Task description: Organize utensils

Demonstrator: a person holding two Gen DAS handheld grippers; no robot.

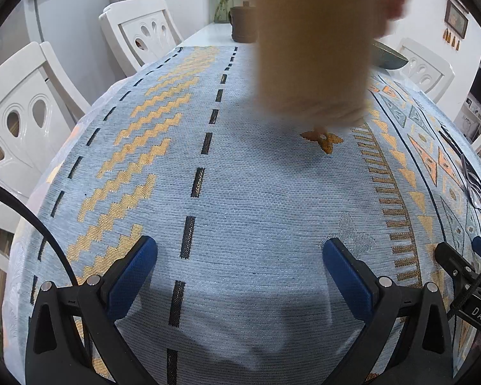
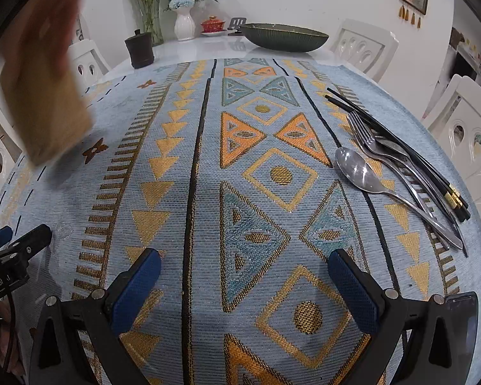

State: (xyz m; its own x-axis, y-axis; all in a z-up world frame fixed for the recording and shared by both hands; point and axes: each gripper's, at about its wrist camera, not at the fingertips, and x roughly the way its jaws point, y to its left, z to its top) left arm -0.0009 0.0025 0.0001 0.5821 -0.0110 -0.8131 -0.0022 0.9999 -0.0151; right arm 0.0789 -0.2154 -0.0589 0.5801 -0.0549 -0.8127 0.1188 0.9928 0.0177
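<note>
I'm holding left tool (image 1: 240, 253) and right tool (image 2: 244, 267) released, grasping nothing | spoon (image 2: 359, 170), forks (image 2: 368, 138), chopsticks (image 2: 400, 147) lying ahead-right of right tool | sorting not yet beginning

White table (image 2: 189, 52) under patterned cloth (image 2: 272, 176) — spoon (image 2: 359, 170), forks (image 2: 368, 138), black chopsticks (image 2: 400, 154), green bowl (image 2: 283, 37).
</note>
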